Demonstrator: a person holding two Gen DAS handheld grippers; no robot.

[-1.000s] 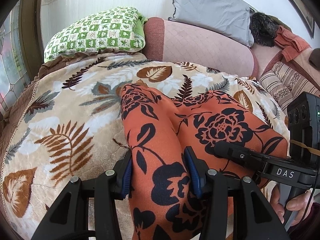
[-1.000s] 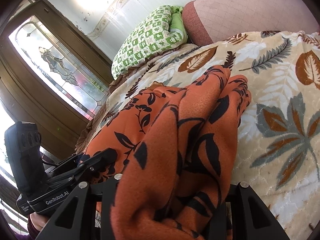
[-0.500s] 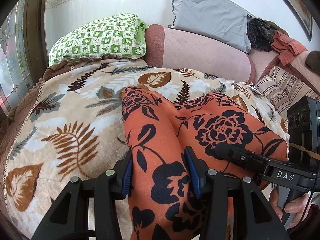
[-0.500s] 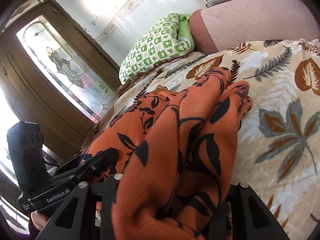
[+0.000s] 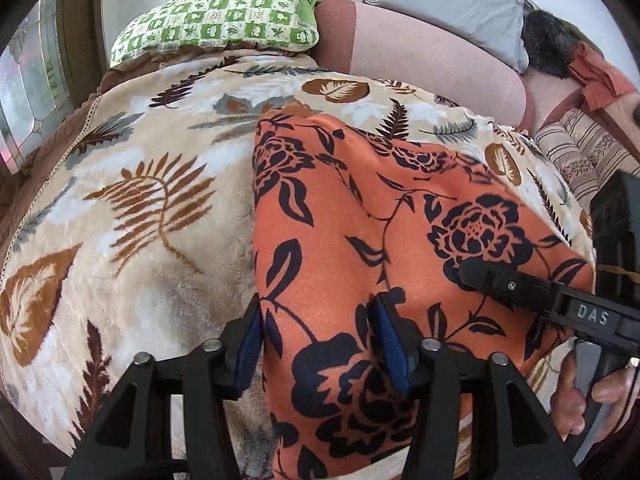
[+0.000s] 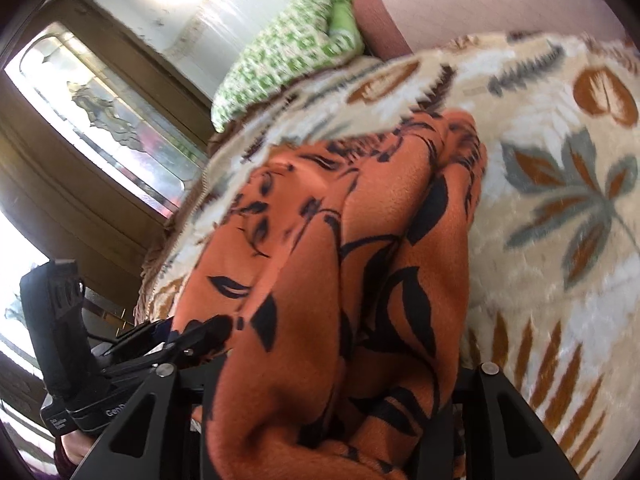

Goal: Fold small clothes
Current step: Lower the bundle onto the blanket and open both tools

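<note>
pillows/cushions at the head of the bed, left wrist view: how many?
3 at least: green checkered pillow far left, pink bolster beside it, grey pillow propped on the bolster. The striped fabric at right may be another; more could be hidden.

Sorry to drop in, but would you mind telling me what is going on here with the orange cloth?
A person is folding an orange floral garment on a leaf-patterned blanket, with a handheld gripper in each hand. The left gripper and the right gripper each have the near end of the cloth between their fingers, and both sets of jaws are opening, as if letting it go. The garment lies doubled lengthwise on the blanket.
</note>
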